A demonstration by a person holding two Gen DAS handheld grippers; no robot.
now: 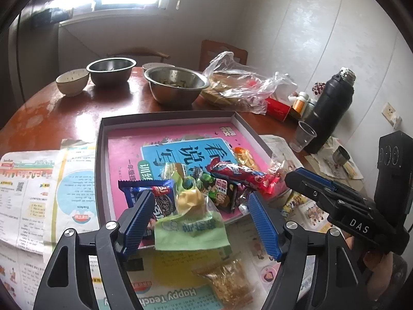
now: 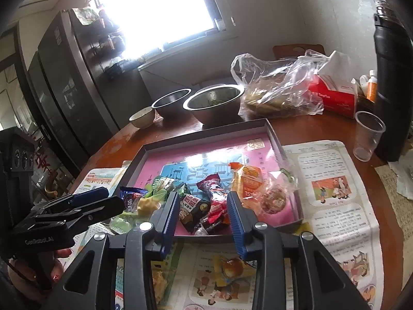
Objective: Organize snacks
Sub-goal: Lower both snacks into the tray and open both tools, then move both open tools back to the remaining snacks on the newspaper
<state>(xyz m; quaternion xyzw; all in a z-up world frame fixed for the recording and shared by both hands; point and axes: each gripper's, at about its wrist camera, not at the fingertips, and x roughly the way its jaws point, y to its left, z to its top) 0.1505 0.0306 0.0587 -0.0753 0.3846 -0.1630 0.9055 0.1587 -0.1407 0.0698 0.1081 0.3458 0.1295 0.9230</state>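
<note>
A clear packet of golden crisps (image 1: pixel 228 281) lies nearest on the newspaper below the left gripper (image 1: pixel 200 219), whose fingers gape empty like the right gripper's (image 2: pixel 204 217); light, crinkly and crushable, it is best pinched by its sealed end.

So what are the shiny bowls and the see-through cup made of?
The two shiny grey round bowls look like stainless steel: brushed, mirror-like rims. The small see-through cup looks like thin clear plastic; the table shows through it.
</note>
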